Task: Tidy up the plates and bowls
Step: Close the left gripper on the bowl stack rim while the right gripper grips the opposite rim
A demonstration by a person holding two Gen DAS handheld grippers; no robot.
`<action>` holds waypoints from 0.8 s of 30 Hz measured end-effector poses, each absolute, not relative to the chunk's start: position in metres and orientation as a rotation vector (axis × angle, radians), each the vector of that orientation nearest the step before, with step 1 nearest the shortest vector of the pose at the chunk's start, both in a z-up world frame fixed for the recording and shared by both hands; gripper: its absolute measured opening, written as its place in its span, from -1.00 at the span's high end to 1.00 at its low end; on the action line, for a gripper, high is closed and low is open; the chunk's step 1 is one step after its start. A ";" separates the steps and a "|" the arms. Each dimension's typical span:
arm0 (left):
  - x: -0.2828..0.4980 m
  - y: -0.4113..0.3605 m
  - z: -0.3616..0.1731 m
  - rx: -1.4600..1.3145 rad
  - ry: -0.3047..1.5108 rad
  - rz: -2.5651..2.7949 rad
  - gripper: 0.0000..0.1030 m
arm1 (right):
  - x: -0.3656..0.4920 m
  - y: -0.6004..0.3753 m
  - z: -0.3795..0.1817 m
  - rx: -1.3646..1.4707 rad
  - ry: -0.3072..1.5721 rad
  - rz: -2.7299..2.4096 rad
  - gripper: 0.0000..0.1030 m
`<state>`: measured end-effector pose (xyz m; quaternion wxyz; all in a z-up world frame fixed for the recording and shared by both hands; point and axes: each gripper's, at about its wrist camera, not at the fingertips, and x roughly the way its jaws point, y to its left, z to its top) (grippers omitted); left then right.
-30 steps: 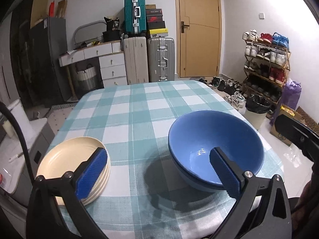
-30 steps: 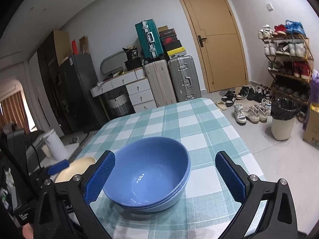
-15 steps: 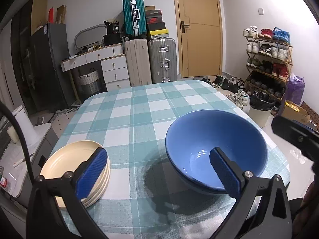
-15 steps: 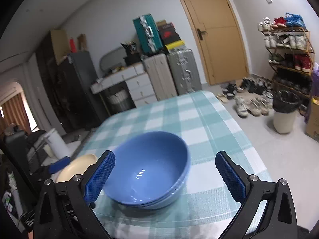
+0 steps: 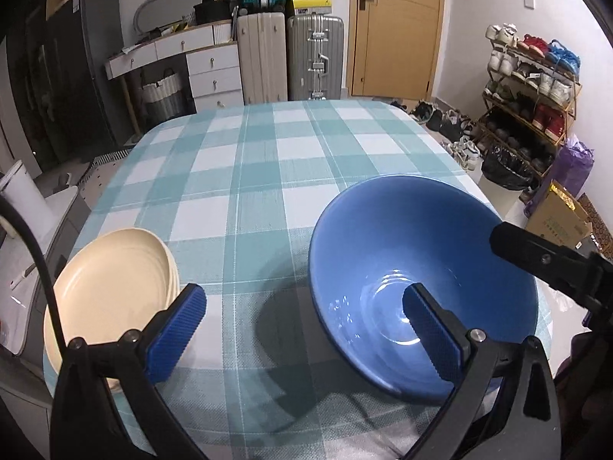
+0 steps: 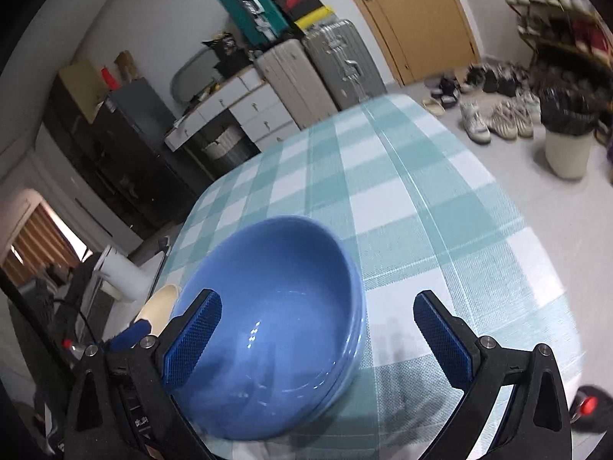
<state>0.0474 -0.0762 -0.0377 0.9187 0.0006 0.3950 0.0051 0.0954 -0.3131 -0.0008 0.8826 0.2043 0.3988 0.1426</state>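
Worktop (image 5: 291, 161) under a teal-and-white checked cloth. Blue bowls (image 5: 421, 287), stacked at least two deep going by the right wrist view, sit near the front right corner. Cream plates (image 5: 115, 287) stacked at the front left edge, well apart from the bowls. Left gripper (image 5: 304, 331) spread wide, nothing between its blue pads; one pad lies over the plates, the other over the bowl interior. Right gripper (image 6: 318, 343) likewise spread, empty, straddling the bowls' right rim.
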 end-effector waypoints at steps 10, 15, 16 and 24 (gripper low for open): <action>0.086 -0.076 -0.058 -0.064 0.993 -0.033 -1.00 | 0.123 -0.325 -0.028 0.560 0.947 0.315 -0.98; 0.100 -0.080 -0.063 -0.126 1.049 -0.092 -0.99 | 0.132 -0.331 -0.042 0.648 0.999 0.335 -0.89; 0.104 -0.082 -0.064 -0.148 1.066 -0.127 -0.99 | 0.133 -0.331 -0.043 0.650 1.007 0.332 -0.80; 0.113 -0.083 -0.064 -0.227 1.099 -0.209 -0.75 | 0.146 -0.326 -0.066 0.701 1.129 0.369 0.06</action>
